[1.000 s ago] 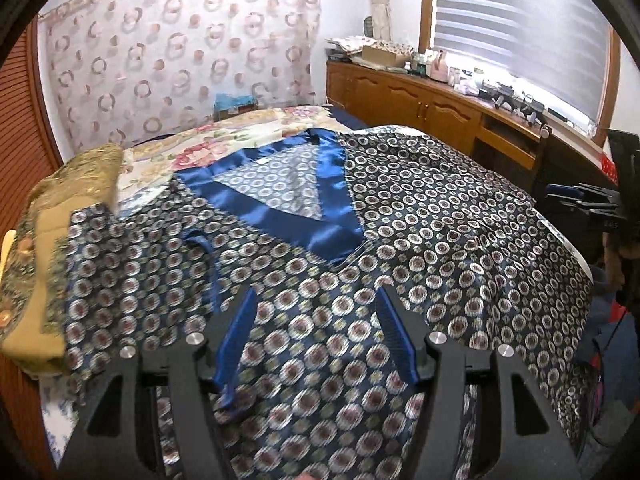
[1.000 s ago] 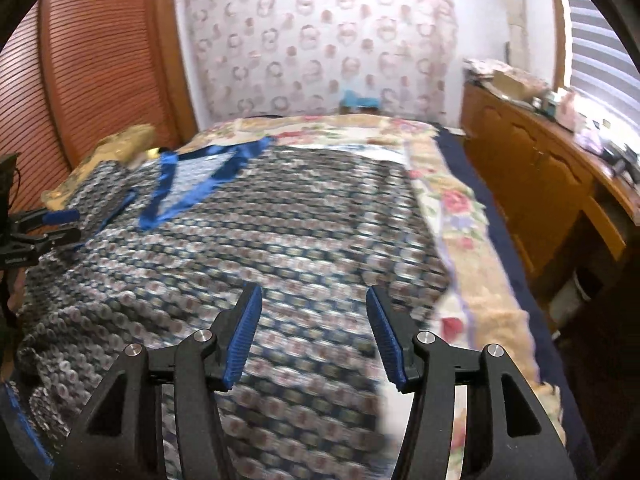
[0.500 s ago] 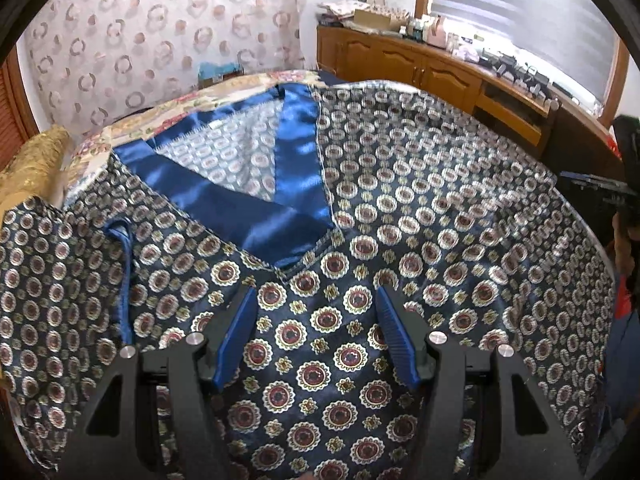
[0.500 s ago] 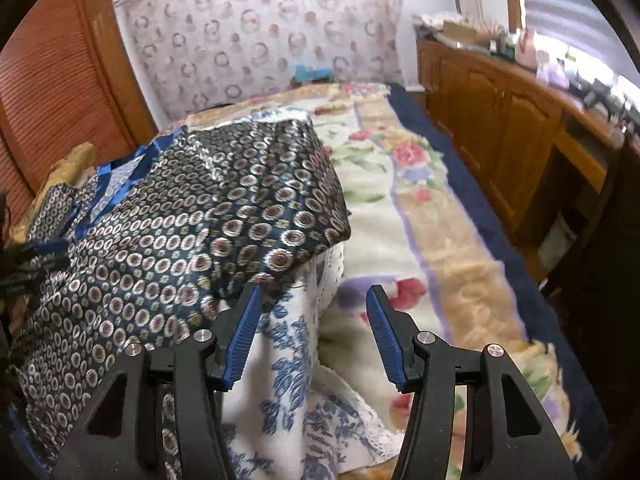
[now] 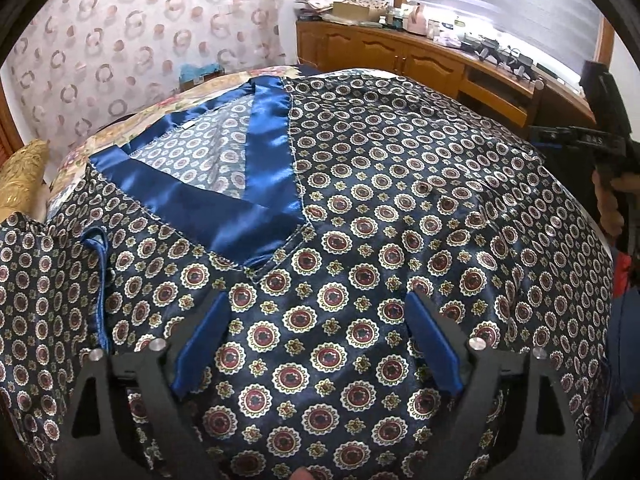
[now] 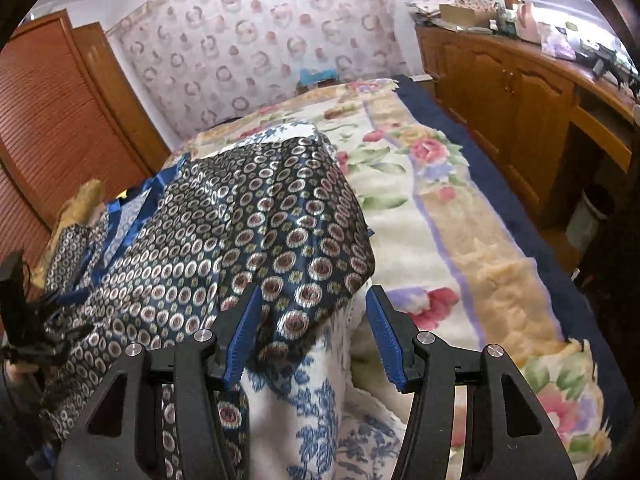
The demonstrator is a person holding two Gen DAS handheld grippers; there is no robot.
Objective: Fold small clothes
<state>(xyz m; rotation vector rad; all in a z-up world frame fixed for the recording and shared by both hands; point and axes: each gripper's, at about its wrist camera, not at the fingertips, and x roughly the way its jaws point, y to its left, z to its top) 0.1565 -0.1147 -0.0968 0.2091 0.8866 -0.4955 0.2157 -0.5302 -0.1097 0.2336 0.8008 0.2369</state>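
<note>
The robe (image 5: 400, 208) lies spread across the bed (image 6: 460, 216). The left gripper (image 5: 316, 316) hovers over it, jaws just widened and pinching nothing. The right gripper (image 6: 312, 320) stands half-spread at the robe's edge, empty.

One patterned robe (image 5: 400, 208) (blue-trimmed), one floral blanket (image 6: 460, 216), two tools (image 5: 316, 344) (image 6: 310, 332)

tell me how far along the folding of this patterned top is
Done: the patterned top lies spread flat on the bed, blue collar showing. In hand: left gripper, its jaws just opened wider, sits over its front; right gripper open at its edge. Left: every fold.
</note>
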